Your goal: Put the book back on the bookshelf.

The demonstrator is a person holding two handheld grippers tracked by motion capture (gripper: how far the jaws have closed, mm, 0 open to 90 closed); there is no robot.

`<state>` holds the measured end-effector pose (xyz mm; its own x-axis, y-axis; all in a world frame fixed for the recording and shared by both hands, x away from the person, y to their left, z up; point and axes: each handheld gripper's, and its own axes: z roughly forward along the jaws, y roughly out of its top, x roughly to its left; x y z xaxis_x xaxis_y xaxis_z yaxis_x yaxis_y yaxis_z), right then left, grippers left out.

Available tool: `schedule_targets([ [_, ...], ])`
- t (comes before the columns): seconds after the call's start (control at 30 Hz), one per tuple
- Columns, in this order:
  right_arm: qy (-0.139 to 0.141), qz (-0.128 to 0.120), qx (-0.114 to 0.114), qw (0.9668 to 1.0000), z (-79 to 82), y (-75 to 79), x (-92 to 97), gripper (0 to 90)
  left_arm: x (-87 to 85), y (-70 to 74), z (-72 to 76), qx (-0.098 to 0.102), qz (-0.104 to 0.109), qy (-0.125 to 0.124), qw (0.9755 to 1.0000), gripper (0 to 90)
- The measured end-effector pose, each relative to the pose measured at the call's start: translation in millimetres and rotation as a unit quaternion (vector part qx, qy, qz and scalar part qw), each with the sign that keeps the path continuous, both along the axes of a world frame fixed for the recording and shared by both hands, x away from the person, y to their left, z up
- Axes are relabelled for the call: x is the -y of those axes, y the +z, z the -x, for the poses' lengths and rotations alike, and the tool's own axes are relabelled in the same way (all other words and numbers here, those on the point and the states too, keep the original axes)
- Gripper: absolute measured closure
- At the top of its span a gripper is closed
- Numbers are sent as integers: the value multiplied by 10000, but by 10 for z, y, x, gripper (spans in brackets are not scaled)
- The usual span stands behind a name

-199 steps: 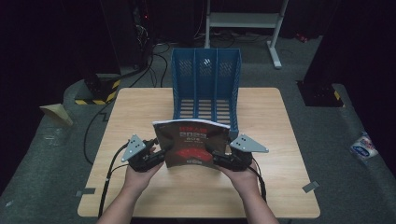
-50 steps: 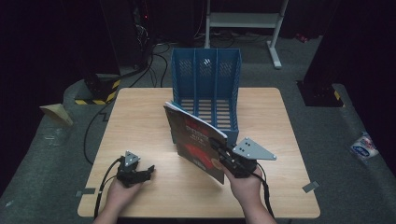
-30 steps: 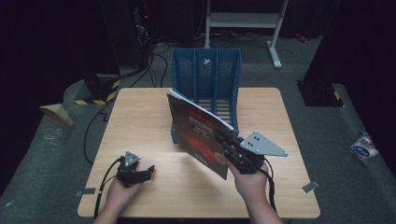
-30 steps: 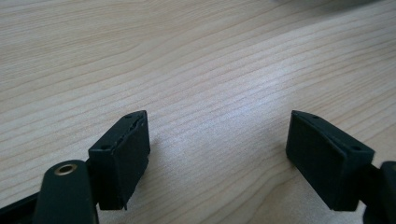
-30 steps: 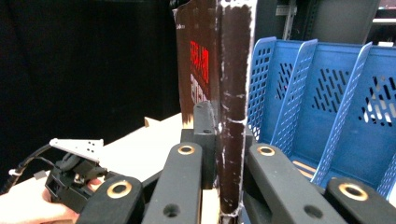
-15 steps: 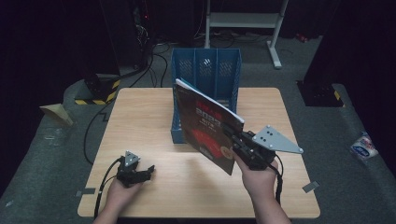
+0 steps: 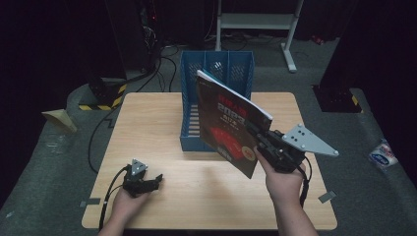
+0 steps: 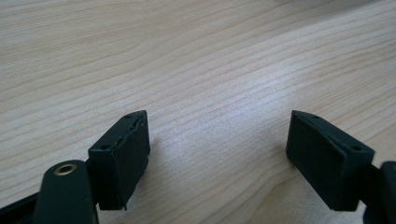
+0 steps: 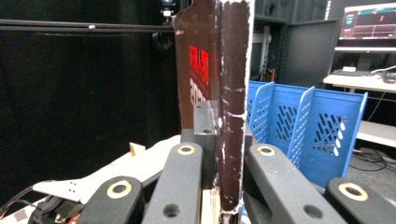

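Gripping a magazine (image 7: 228,123) by its lower right edge, the right gripper (image 7: 265,144) is holding it up on edge above the counter (image 7: 147,123), with both jaws pressing flat against its two sides. In the right gripper view the magazine (image 9: 231,93) is standing upright between the jaws, showing a worn, whitish, scuffed edge and a dark brown cover with red lettering. From the high view the cover is looking dark, nearly black, with a big red picture in the middle and pale characters above it; its white page edges are showing along the top, and it is leaning slightly, its top corner reaching towards the far side. It is hanging just in front of a blue file rack (image 7: 216,73) with upright dividers and slotted walls, which is standing on the counter's far half. The left gripper (image 7: 147,183) is resting on the counter near the front left, its jaws standing wide apart over bare wood (image 8: 210,93) with nothing between them.
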<state>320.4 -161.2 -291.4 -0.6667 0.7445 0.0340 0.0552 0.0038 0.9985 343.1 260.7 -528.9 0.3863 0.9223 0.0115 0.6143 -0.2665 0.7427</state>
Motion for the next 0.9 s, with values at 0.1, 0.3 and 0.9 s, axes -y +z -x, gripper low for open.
schedule_targets([
  [0.1, -46, -11, 25, 10000, -12, 44, 44, 866, 0, 0, 0, 1, -2, 2, 10000, 218],
  [0.3, -216, -44, 23, 9998, -64, 112, 135, 867, 2, -1, 1, -5, 14, 7, 10000, 218],
  [0.9, -969, -54, 81, 9952, -285, 259, 343, 867, 0, 0, 2, -8, 5, 2, 10000, 218],
])
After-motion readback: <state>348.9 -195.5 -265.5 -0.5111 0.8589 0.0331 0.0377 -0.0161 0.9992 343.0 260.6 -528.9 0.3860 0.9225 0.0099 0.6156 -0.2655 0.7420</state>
